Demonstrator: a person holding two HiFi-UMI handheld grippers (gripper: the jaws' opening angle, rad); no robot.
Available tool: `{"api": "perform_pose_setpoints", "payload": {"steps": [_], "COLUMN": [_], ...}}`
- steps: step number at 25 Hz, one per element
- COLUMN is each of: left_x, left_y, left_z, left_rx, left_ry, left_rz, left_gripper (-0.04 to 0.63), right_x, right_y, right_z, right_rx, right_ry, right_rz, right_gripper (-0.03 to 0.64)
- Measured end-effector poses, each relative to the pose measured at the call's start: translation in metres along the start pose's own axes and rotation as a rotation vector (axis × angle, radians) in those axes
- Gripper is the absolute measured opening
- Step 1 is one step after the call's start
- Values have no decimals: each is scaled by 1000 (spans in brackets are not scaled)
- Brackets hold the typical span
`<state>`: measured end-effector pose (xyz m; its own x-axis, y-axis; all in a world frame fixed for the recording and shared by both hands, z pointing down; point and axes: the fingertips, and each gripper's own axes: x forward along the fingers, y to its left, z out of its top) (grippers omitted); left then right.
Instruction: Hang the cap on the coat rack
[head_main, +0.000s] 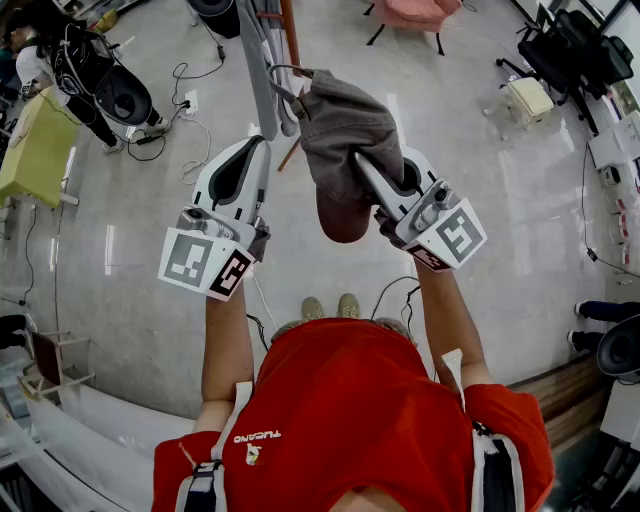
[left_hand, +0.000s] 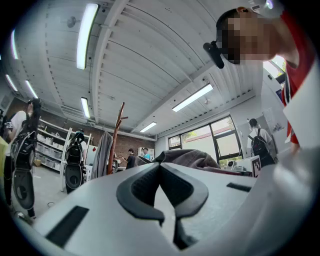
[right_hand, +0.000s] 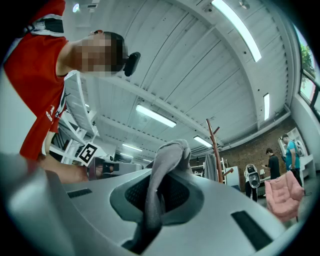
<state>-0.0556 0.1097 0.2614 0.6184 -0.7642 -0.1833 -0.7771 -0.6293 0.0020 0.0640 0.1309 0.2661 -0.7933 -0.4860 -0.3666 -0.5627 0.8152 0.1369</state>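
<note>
A grey cap (head_main: 345, 130) with a dark red underside hangs from my right gripper (head_main: 365, 162), which is shut on its cloth. In the right gripper view a fold of the cap (right_hand: 167, 160) is pinched between the jaws. My left gripper (head_main: 262, 142) is just left of the cap, shut with nothing in it; its pads (left_hand: 150, 187) meet in the left gripper view, with the cap (left_hand: 187, 159) behind them. The wooden coat rack (head_main: 290, 30) stands just beyond the cap. It also rises in the distance as the rack (left_hand: 116, 135) and the rack (right_hand: 216, 145).
A grey garment (head_main: 262, 70) hangs on the rack. A pink chair (head_main: 415, 12) stands beyond it, and a yellow-green table (head_main: 35, 150) is at the far left. Cables (head_main: 185, 120) lie on the floor. Black equipment (head_main: 585, 50) sits at the right. People stand around the room.
</note>
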Motion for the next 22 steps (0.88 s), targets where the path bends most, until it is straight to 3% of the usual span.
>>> {"api": "perform_pose_setpoints", "payload": {"steps": [5, 9, 16, 19, 22], "left_x": [17, 6, -8, -12, -12], "left_y": [-1, 9, 26, 50, 77], "left_z": [-9, -6, -7, -11, -17], "left_rx": [-4, -10, -8, -11, -21], "left_ry": [-3, -10, -13, -11, -2], "left_rz": [2, -5, -29, -45, -47], "left_gripper": [8, 8, 8, 8, 8], "right_x": [-4, 7, 28, 47, 72], "right_y": [-13, 2, -1, -8, -19], "right_z": [-9, -24, -26, -41, -45], "right_rx": [2, 0, -48, -51, -85], "right_ry": [18, 96, 71, 110, 82], "right_rz": [16, 10, -41, -87, -115], "right_gripper": [34, 34, 34, 34, 34]}}
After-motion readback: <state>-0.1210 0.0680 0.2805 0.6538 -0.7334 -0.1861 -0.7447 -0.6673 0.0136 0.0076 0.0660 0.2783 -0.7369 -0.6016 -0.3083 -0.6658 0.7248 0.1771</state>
